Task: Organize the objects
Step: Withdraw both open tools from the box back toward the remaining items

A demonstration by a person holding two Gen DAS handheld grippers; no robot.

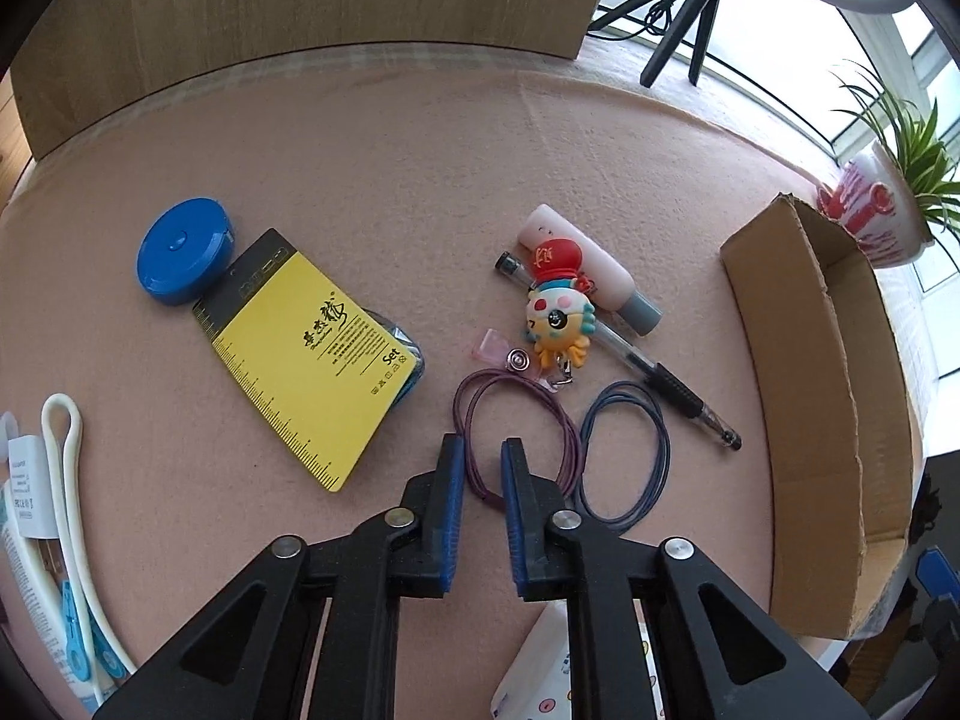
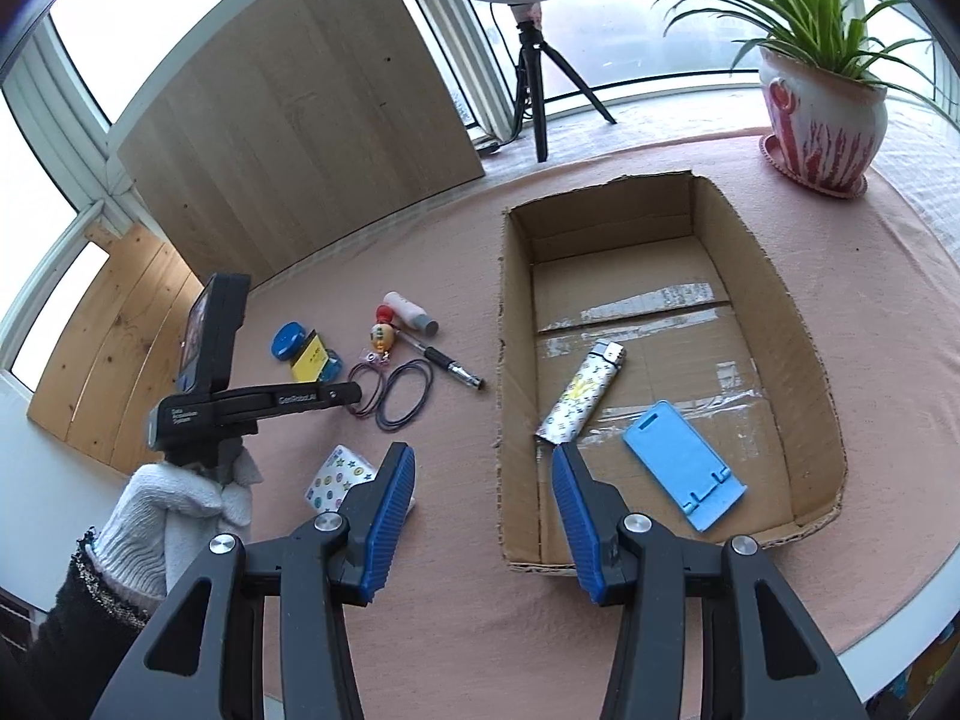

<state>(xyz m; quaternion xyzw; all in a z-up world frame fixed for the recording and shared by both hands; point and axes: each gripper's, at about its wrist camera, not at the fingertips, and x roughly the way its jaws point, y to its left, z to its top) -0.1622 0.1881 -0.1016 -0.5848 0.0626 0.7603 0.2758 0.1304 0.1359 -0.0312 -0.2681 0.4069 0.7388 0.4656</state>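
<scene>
Low in the middle of the left view: purple loop (image 1: 516, 420) on counter (image 1: 390, 180) | our left hand-held gripper (image 1: 483, 450) narrow, empty, straddling it | we should pinch only purple, not blue loop (image 1: 624, 450) | right hand-held gripper (image 2: 483, 468) wide, empty, near box (image 2: 774, 300)

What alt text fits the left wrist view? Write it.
The left hand-held gripper, partly open, straddles a purple cord loop on a pink cloth. Beyond lie a blue loop, pen, toy badge reel, yellow card, blue tape measure and cardboard box.

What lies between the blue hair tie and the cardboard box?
In the left wrist view, only the tip end of the black pen lies between the blue hair tie and the cardboard box; otherwise bare pink cloth.
</scene>
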